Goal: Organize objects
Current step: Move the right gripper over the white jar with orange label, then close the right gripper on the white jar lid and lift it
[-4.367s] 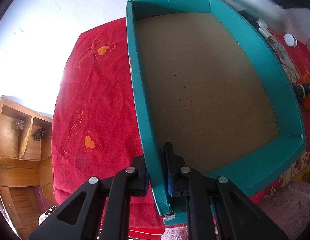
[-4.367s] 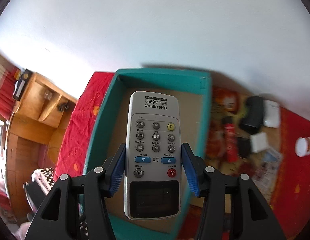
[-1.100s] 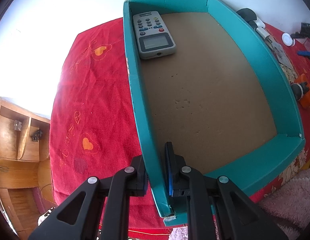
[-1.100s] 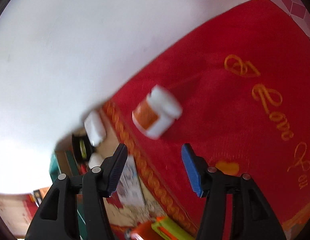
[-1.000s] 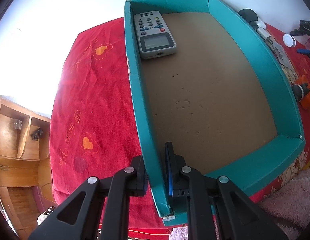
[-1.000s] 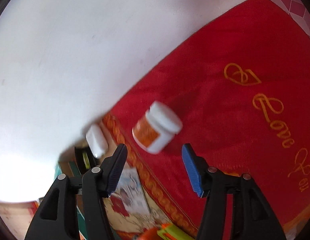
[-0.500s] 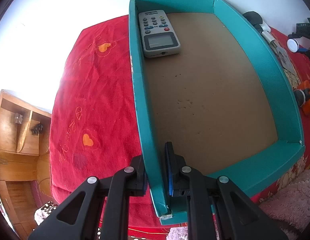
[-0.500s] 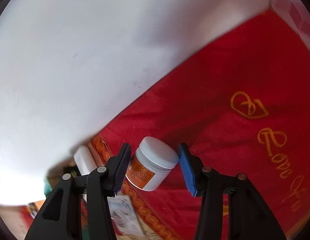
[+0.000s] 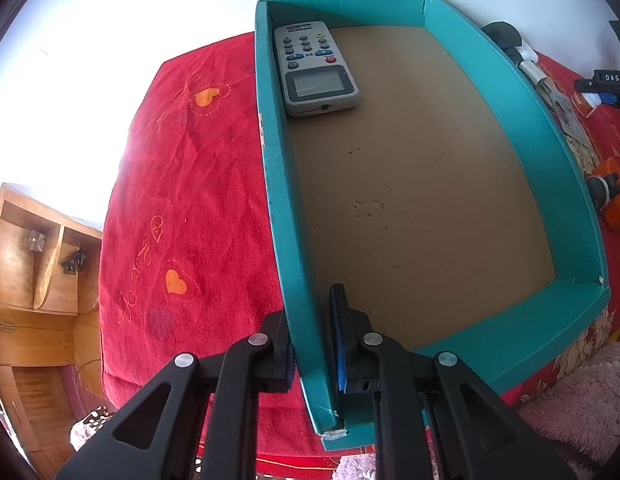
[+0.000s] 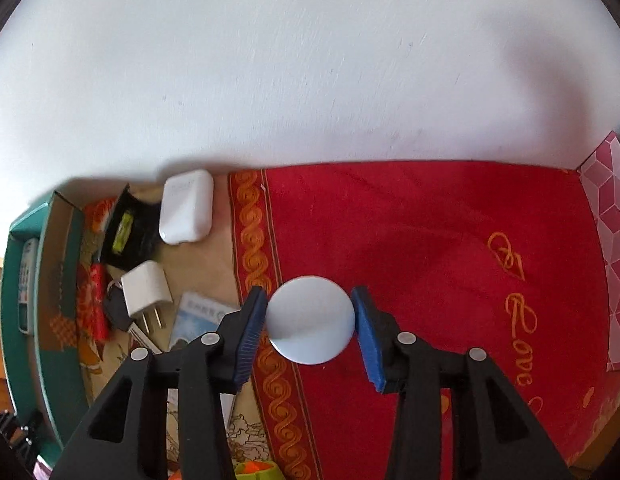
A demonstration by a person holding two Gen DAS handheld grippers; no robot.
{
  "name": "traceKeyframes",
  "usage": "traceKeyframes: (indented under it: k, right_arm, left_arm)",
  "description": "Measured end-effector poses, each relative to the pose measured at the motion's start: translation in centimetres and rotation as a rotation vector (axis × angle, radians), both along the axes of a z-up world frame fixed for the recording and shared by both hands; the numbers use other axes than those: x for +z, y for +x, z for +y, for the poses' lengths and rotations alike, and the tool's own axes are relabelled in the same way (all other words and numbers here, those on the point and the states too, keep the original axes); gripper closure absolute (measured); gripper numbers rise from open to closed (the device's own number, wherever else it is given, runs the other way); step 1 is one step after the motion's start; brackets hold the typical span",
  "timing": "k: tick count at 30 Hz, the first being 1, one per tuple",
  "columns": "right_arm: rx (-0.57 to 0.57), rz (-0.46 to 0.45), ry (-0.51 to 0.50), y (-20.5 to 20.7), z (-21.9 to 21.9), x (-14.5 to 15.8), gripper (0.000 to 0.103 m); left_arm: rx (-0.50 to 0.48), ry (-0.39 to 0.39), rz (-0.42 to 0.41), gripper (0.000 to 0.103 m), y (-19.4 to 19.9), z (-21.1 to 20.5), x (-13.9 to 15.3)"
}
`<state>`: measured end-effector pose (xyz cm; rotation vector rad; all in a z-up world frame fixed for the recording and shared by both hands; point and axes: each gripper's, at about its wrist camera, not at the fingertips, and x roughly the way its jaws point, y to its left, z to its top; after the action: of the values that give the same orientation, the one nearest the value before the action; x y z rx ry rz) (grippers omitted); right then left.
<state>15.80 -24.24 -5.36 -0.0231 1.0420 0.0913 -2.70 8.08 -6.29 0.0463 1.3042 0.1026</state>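
Note:
A teal box (image 9: 570,184) with a brown floor lies on the red cloth (image 9: 198,208), and a grey remote (image 9: 314,68) rests in its far left corner. My left gripper (image 9: 312,308) is shut on the box's near left wall, one finger outside and one inside. In the right wrist view a white-lidded jar (image 10: 310,320) is seen from above between the blue pads (image 10: 250,332). My right gripper (image 10: 310,306) is closing its jaws, and both pads touch the lid's sides. The box (image 10: 14,320) lies at the far left there.
Left of the jar lie a white case (image 10: 186,208), a white plug charger (image 10: 146,288), a black device (image 10: 130,228), a booklet (image 10: 198,316) and a red item (image 10: 96,300). An orange toy (image 9: 610,196) sits right of the box. A wooden cabinet (image 9: 30,280) stands lower left.
My right gripper swung over the tilted-looking jar, rolled level, and its jaws narrowed from wide apart to touching the lid. The left gripper and box stayed put.

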Motion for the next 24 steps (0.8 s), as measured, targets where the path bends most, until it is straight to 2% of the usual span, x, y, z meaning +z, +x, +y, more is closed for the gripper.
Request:
traceKeyframes:
  k: [7, 12, 15, 16, 17, 24]
  right_arm:
    - [0.002, 0.001, -0.001, -1.2, -1.6, -0.2, 0.053]
    - [0.006, 0.016, -0.041, -2.8, 1.2, 0.2, 0.053]
    - [-0.005, 0.042, -0.054, -1.0, 0.2, -0.1, 0.053]
    - [-0.014, 0.044, -0.045, -1.0, 0.1, -0.1, 0.054]
    - [-0.018, 0.044, -0.029, -0.8, -0.5, 0.0, 0.061]
    - [-0.034, 0.025, -0.018, -1.4, -1.9, 0.7, 0.061]
  left_arm:
    - [0.002, -0.002, -0.007, 0.092, -0.4, -0.1, 0.1]
    - [0.0, -0.005, -0.012, 0.092, -0.7, 0.0, 0.1]
    - [0.0, -0.007, -0.015, 0.092, -0.7, 0.0, 0.2]
    - [0.001, -0.007, -0.015, 0.092, -0.7, 0.1, 0.2]
    - [0.001, -0.007, -0.016, 0.092, -0.7, 0.1, 0.2]
    - [0.0, -0.007, -0.016, 0.092, -0.7, 0.2, 0.1]
